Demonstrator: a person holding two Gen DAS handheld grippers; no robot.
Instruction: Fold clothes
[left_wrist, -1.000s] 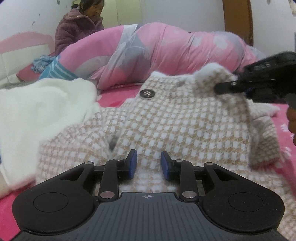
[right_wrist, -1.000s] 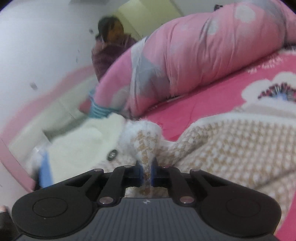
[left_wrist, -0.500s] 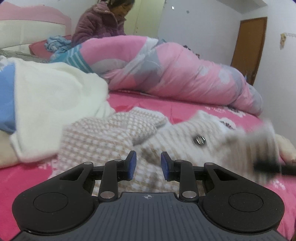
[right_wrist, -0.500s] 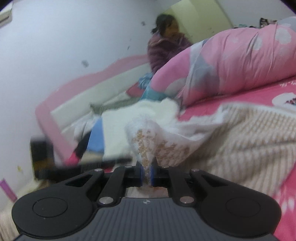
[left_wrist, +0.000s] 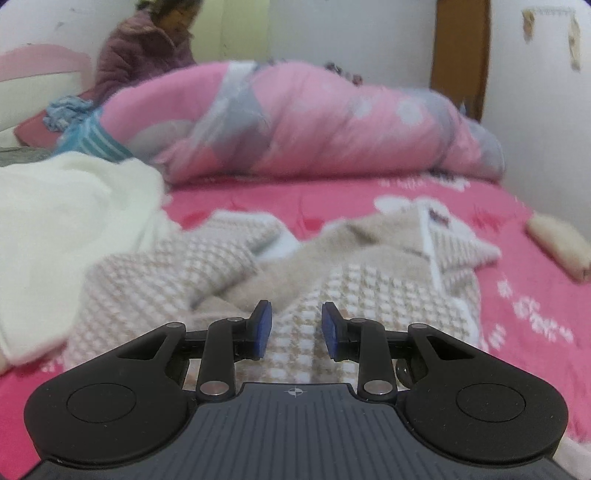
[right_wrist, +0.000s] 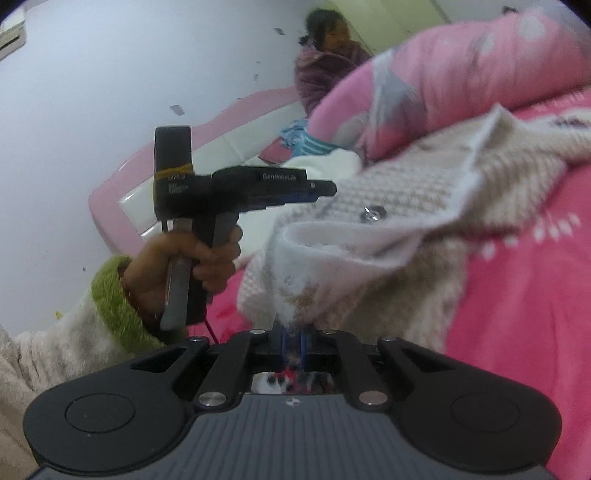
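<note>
- The bed (left_wrist: 406, 195), covered in a pink printed sheet, carries the work; a rolled pink quilt (left_wrist: 314, 122) lies along its far side and a seated person (left_wrist: 147, 48) is behind it, as in the earlier frames.
- The checked cardigan (left_wrist: 369, 280), the garment being folded, lies spread on the sheet directly ahead of the left gripper. One second ago its front panel stood bunched and raised in the middle of the left wrist view; now that panel is drawn across and the beige lining is exposed.
- A white fleece garment (left_wrist: 74, 214) lies to the left of the cardigan, touching its edge, in the same place as before.
- The left gripper (left_wrist: 294, 328) has its jaws narrowly apart with nothing between the pads, unchanged in width across the earlier frames. It hovers over the near hem of the cardigan; contact cannot be confirmed.
- The right gripper (right_wrist: 293, 339) is clamped on an edge of the cardigan (right_wrist: 406, 199). The pinched fabric rises from the jaws in a taut fold, and this grip matches the earlier frames.
- The right wrist view now shows the left hand (right_wrist: 184, 266) and its gripper beside the lifted flap, where a second ago it showed only bedding; the held edge has been carried sideways across the garment.
- The button (right_wrist: 373, 213) now faces the right wrist camera on the lifted flap.
- Judgement: one fold of the front panel is under way. The edge is not yet laid down or released, so the fold remains incomplete.
</note>
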